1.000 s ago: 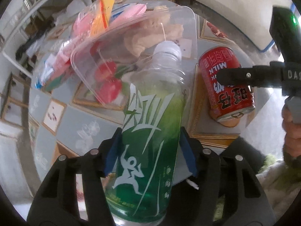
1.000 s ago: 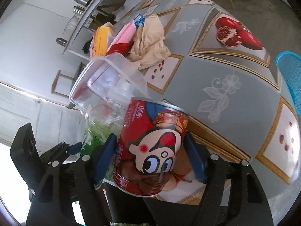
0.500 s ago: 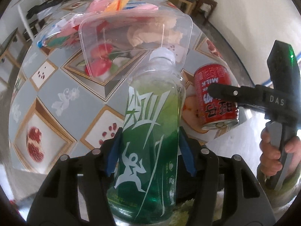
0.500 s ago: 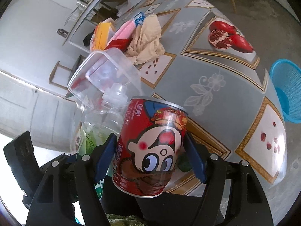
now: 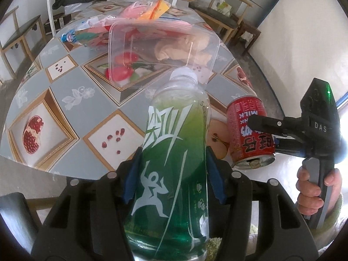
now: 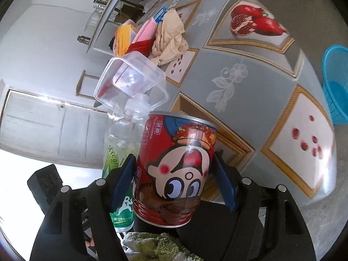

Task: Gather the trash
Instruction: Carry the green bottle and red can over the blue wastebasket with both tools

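One green drink bottle (image 5: 174,163) sits clamped between the blue pads of the left gripper (image 5: 173,174), cap pointing away from the camera, lifted clear of the bench (image 5: 65,100). One red milk can (image 6: 174,169) is clamped likewise in the right gripper (image 6: 174,178), its open top toward the holder; the left wrist view shows the same can just beside the bottle, with a hand (image 5: 313,191) on the gripper handle. Judgement: both items are held firmly at mid-body so they can be carried together off the bench to a bin.

One clear plastic container (image 5: 161,52) stands tilted near the bottle's cap; whether it touches the cap cannot be told. Beyond it lies one crumpled beige paper (image 6: 169,37) and a heap of coloured wrappers (image 6: 139,37), their count unclear. One blue basket (image 6: 337,87) stands on the floor beyond the bench edge, the likely receptacle. Two items are collected; the container, paper and wrappers are left on the bench.
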Tool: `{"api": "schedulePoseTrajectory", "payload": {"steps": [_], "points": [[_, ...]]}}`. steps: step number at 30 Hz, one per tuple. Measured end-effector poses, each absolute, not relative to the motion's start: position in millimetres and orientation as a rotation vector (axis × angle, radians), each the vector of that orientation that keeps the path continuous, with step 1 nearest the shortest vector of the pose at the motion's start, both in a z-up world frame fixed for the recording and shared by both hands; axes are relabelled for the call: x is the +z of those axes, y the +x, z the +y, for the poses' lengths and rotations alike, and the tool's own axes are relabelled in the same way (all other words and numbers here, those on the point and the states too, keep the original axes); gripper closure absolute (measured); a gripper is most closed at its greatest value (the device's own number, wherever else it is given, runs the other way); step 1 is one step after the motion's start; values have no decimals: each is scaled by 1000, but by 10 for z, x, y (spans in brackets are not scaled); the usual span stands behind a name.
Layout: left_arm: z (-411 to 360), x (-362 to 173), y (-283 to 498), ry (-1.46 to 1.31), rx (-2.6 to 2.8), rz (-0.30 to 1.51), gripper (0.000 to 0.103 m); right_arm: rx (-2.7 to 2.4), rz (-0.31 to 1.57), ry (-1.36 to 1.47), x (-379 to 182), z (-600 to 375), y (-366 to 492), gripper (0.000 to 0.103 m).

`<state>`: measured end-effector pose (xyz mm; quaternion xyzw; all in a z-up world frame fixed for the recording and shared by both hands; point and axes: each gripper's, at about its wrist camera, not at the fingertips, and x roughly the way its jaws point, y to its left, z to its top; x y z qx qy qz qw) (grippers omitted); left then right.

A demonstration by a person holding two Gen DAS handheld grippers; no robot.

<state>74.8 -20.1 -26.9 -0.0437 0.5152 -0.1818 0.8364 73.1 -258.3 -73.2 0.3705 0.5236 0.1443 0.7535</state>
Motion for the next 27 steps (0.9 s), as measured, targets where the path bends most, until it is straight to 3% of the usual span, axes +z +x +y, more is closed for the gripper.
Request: {"api": "schedulePoseTrajectory", "payload": {"steps": [16, 21, 27], "points": [[-303, -118, 693, -142, -449, 1042, 50, 318, 1061, 839, -561, -2783, 537, 34], [-505, 151, 756, -108, -524, 990, 50, 275, 943, 862, -311, -3099, 358, 34], [-1296, 524, 995, 9, -723, 940, 50, 26, 758, 907, -84, -4011, -237, 34]]}}
